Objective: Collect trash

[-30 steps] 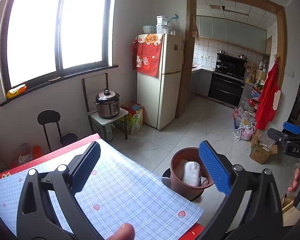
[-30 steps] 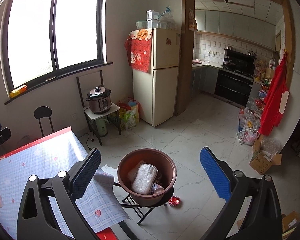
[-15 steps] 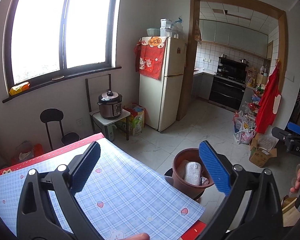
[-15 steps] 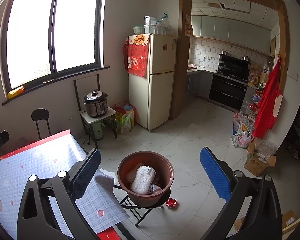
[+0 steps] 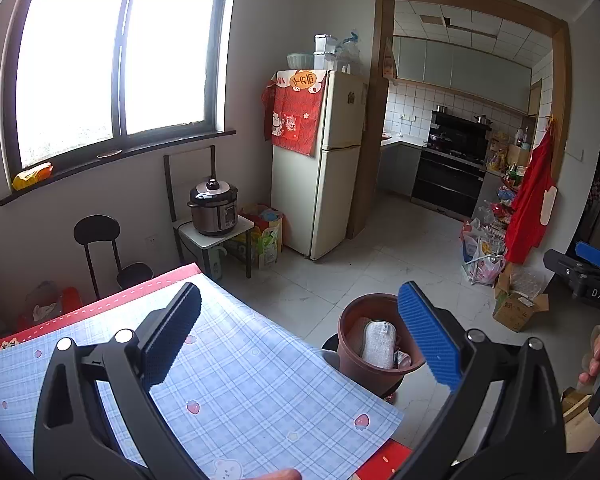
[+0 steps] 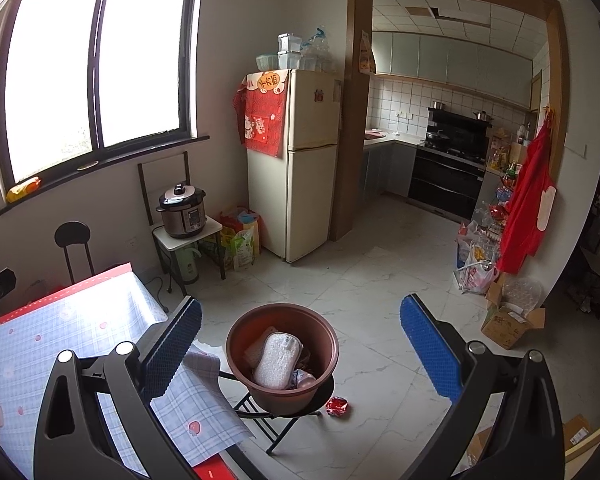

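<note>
Two hand-held grippers hang with jaws spread wide and nothing between them above a table draped in a blue checked tablecloth (image 5: 236,384) with small strawberry prints. The left gripper (image 5: 300,340) is poised over the cloth near the table's far right corner, its blue-padded fingers (image 5: 428,340) framing the floor beyond the edge. The right gripper (image 6: 300,344) sits past that corner, where the cloth hangs down over the edge, and looks straight onto a brown plastic pot (image 6: 240,344) serving as the trash bin.

The pot rests on a small black folding stand (image 6: 276,424) just off the table's right-hand corner, close beside the drooping cloth. Inside it lie a white sponge-like pad (image 6: 276,360) leaning against the wall, a second pale piece behind it, and a small wrapper at the bottom. One crumpled red wrapper (image 6: 337,406) lies on the white marble floor just beside the stand, outside the pot.

In the left wrist view the tip of the right gripper shows at the right edge, with fingertips of a hand (image 5: 592,360) below it. Behind stand a cream refrigerator (image 6: 300,160) with a red cloth, a pressure cooker (image 6: 180,212) on a small table, and the kitchen through a wooden doorway.
</note>
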Demonstrator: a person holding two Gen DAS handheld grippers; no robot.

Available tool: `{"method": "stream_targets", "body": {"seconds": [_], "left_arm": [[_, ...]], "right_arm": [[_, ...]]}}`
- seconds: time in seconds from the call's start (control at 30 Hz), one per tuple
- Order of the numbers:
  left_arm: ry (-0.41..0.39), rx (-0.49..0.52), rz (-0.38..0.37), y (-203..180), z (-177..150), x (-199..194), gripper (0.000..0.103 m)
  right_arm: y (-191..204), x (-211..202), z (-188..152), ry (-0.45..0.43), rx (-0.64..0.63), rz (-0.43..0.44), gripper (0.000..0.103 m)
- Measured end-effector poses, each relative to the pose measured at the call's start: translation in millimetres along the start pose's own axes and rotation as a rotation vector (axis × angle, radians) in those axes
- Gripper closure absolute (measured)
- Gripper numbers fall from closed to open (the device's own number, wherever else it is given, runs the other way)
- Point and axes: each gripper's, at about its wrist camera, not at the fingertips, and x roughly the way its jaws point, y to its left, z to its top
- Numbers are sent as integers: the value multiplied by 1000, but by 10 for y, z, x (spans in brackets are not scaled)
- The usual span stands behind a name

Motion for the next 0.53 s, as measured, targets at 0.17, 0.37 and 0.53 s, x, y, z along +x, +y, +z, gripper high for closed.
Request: {"method": "stream_targets", "body": {"seconds": [0.17,0.37,0.53], "left_arm": [[2,0,-6,-30,-2,15,6],[7,-1,-4,-54,-1,34,6],[9,-7,-2,-76,-3,46,6]], "right_arm": [[-20,6,9,3,5,-5,5],[-19,1,2,5,8,-7,5],[-26,19,-3,8,11,-7,5]]}}
